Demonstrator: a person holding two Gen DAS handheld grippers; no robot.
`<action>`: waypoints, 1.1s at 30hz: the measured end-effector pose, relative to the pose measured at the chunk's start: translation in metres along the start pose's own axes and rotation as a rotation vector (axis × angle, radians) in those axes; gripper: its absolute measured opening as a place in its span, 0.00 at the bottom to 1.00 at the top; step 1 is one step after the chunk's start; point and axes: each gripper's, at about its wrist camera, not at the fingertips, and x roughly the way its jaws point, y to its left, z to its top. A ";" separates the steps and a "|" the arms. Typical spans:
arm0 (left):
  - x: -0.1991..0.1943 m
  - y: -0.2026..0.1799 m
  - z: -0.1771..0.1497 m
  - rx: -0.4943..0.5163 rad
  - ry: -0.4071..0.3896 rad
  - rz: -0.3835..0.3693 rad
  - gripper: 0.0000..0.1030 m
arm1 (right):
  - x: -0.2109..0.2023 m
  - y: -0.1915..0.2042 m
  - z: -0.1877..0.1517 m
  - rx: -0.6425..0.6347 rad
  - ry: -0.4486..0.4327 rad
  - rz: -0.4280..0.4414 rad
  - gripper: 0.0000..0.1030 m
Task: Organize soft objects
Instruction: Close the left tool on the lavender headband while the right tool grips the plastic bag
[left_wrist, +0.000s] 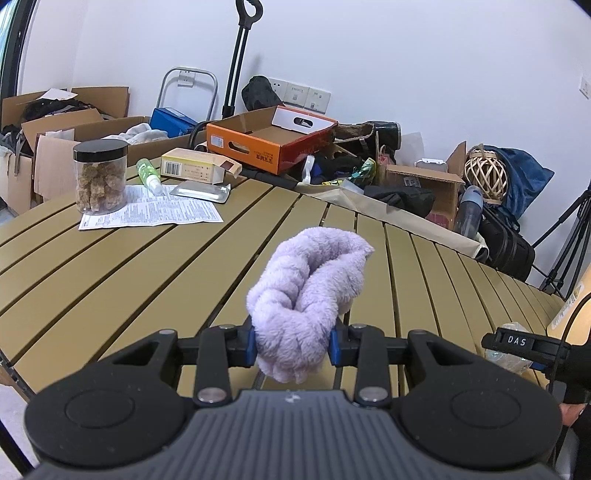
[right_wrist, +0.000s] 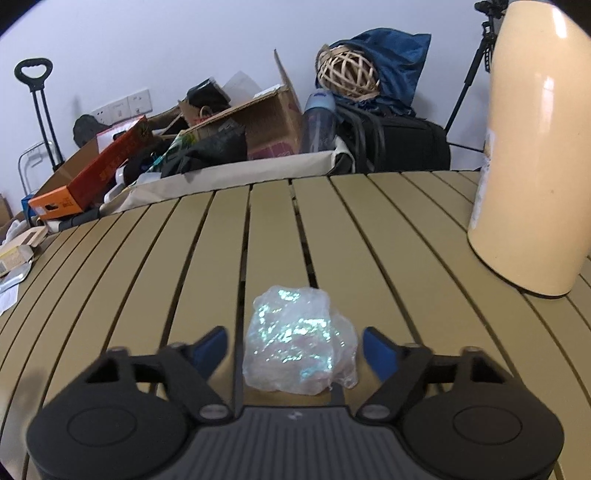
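A fluffy lilac cloth is bunched up between the blue pads of my left gripper, which is shut on it above the slatted table. In the right wrist view a crumpled, iridescent clear plastic wad lies on the table between the fingers of my right gripper. A gap shows on each side between the blue pads and the wad, so this gripper is open. The right gripper and the wad also show at the right edge of the left wrist view.
A tall cream vase stands at the table's right. At the far left sit a jar of brown chunks, a printed sheet, a foil pack and a small carton. Boxes, bags and a tripod crowd the floor behind.
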 end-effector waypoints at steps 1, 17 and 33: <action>0.000 0.000 0.000 0.001 -0.001 -0.001 0.33 | 0.000 0.001 0.000 -0.005 0.003 -0.001 0.63; -0.006 -0.005 0.000 0.000 -0.006 -0.034 0.33 | -0.036 -0.006 -0.006 0.006 -0.023 0.086 0.44; -0.053 -0.004 -0.030 0.019 -0.003 -0.081 0.33 | -0.139 -0.010 -0.045 -0.044 -0.054 0.184 0.44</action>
